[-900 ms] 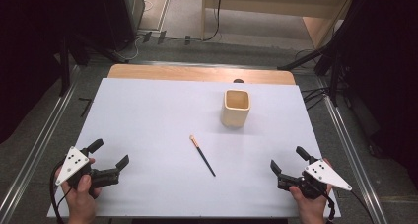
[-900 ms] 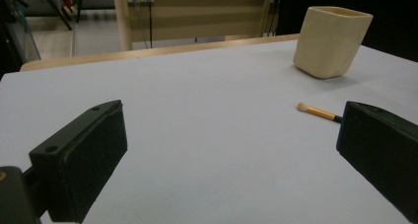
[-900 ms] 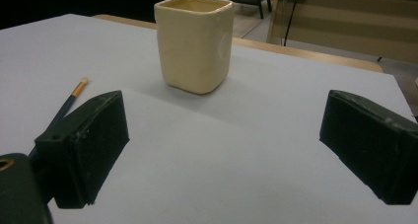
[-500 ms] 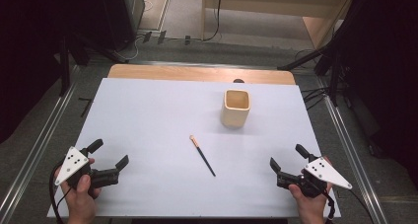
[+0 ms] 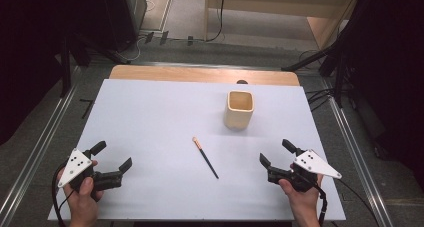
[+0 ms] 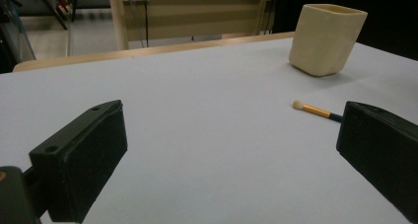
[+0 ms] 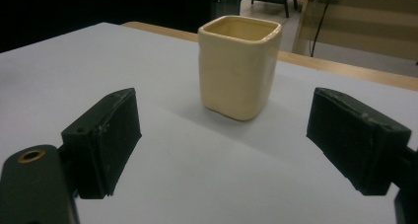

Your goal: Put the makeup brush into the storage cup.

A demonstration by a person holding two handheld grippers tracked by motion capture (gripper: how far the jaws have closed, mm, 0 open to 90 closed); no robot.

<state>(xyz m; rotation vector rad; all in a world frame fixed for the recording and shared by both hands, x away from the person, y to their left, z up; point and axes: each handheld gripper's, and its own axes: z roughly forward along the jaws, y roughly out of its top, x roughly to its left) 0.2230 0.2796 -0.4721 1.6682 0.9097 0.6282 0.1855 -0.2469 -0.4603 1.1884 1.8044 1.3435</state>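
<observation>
High view showed left gripper and right gripper both spread apart, empty, what looked like a makeup brush between them, cream cup farther off.

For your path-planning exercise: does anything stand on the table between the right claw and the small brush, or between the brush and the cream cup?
Nothing visible does. Bare white table lies between the open right claw and the brush, and between the brush and the cup.

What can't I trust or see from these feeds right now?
- Cup inside: its bottom is hidden by its own walls in the high view and the right gripper view.
- Brush: handle end hidden behind the left tongs' jaw in the left gripper view.
- Brush tip: too small for detail in the high view.
</observation>
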